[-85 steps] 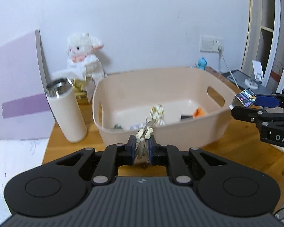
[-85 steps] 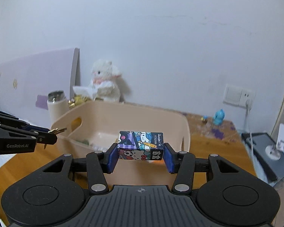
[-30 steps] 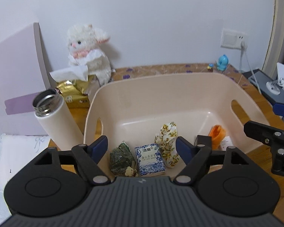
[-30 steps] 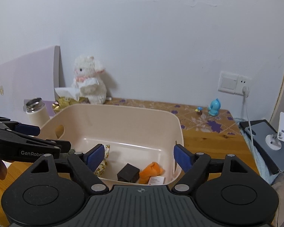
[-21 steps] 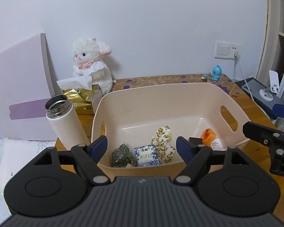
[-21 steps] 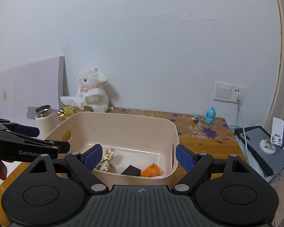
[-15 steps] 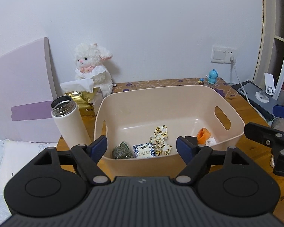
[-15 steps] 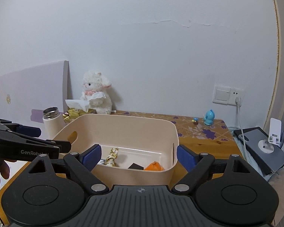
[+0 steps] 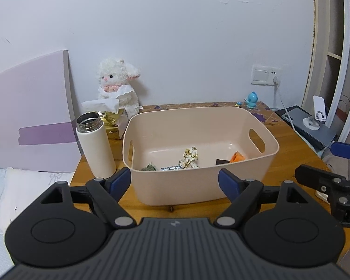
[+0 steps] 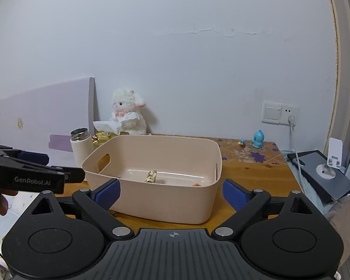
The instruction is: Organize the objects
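Bin (image 9: 199,187) sits on desk (image 9: 289,154) just ahead of left gripper (image 9: 174,183) and right gripper (image 10: 171,192); both spread wide, empty. Five small items inside, one bin.

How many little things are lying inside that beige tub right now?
5 show in the tub: green bundle, blue-white packet, yellow-patterned cloth, black box, orange item. The near wall may hide more.
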`<state>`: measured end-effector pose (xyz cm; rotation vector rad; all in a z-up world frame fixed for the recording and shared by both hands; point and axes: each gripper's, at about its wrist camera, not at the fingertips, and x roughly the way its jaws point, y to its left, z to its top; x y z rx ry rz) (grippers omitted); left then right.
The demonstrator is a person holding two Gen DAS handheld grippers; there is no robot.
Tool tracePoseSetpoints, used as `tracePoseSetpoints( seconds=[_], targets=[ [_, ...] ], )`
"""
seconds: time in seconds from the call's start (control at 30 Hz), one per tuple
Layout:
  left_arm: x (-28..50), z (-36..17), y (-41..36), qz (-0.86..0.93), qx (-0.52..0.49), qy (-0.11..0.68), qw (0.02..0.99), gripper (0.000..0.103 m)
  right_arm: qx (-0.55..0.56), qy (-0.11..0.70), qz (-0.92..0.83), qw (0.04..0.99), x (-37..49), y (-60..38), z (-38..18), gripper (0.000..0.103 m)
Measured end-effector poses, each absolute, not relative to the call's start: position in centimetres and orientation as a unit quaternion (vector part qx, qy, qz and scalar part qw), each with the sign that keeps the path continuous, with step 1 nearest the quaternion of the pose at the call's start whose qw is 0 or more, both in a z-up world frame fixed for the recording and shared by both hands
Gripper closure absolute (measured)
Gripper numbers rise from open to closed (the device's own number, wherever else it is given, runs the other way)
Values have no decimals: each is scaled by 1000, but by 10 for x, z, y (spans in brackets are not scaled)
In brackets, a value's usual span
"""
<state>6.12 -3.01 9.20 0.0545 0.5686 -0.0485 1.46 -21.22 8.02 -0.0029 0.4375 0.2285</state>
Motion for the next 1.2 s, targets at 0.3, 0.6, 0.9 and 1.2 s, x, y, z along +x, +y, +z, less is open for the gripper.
tracePoseSetpoints(
  seconds=[0.3,0.6,0.9,1.2],
  targets=[
    [22,88,-34,-31,32,282,959,20,-2,214,118,970,-19,-222,84,5],
    [-12,91,-34,-26,28,266,963,20,9,212,128,969,-45,-226,85,3],
    [-35,90,-31,-29,27,271,962,20,8,224,129,966,-63,-227,83,2],
    [-49,92,-33,-26,36,266,963,18,10,232,133,963,-74,-230,82,2]
  ],
)
